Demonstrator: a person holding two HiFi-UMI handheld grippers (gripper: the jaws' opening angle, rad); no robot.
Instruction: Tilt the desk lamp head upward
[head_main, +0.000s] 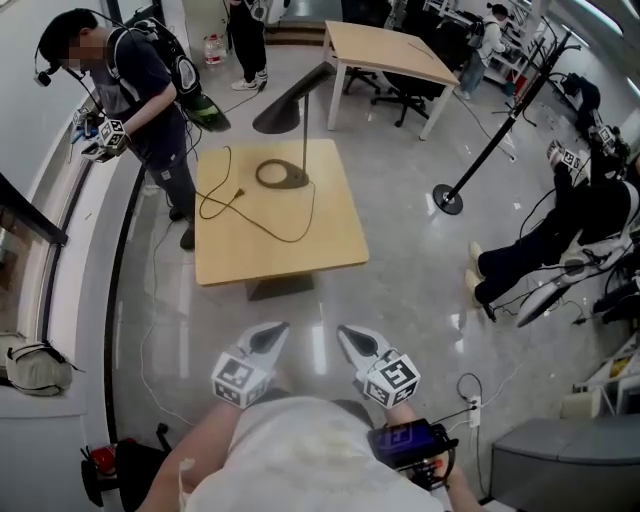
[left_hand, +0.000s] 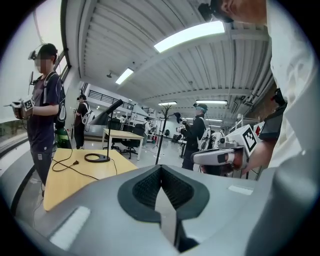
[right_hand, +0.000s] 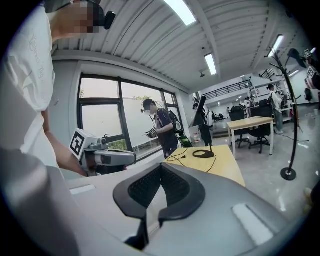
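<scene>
**Both jaws shut and empty, lamp well out of reach**

The jaws of the left gripper (left_hand: 161, 172) were pressed together with nothing between them, and the jaws of the right gripper (right_hand: 161, 167) were the same. In the head view the two grippers sat side by side, low and close to the person's body, with their tips pointing forward. Beyond them lay a stretch of glossy grey floor (head_main: 420, 260), then the light wooden square counter (head_main: 300, 250).

The black desk lamp (head_main: 304, 130), on a thin upright stem, stood toward the counter's far side. Its ring base (head_main: 282, 175) rested on the top. Its cone-shaped head (head_main: 290, 108) reached out past the far edge and sloped downward. A black power cord (head_main: 240, 210) ran in loose loops from the base across the counter's left half. A person in dark clothes (head_main: 150, 90) stood just beside the counter's far left corner, near the lamp head.

The task looked not yet begun. The main risks were these:
- The ring base looked light, so lifting the head without bracing the base could slide or tip the whole lamp.
- The smooth cone might slip out of a shallow pinch.
- A gripper reaching in from the left could catch the cord loops and drag the lamp.
- The bystander stood close enough that a swinging head might hit them.
</scene>
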